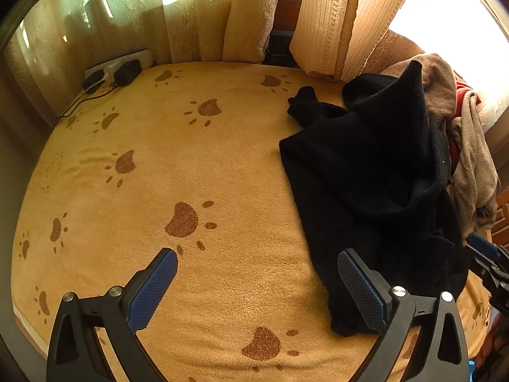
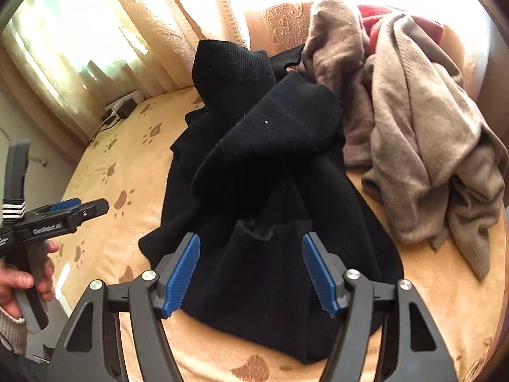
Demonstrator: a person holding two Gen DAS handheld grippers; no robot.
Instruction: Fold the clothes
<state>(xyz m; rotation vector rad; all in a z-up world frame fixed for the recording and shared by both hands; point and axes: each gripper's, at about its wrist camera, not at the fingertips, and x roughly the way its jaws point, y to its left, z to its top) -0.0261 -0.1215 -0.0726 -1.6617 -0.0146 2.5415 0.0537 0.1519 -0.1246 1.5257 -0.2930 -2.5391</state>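
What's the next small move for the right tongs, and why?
Probably lower the right tongs and close on the near edge of the black sweater: they are open and empty above it, and the sweater lies crumpled on the paw-print blanket, not spread.

I see a black knit sweater [image 2: 270,172] lying crumpled, partly heaped at three o'clock against beige [image 2: 423,146] and red clothes [image 2: 378,19].

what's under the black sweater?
Under the black sweater: the paw-print blanket along its near and left edges; its far right edge lies against the beige sweater pile. Anything beneath its middle is covered.
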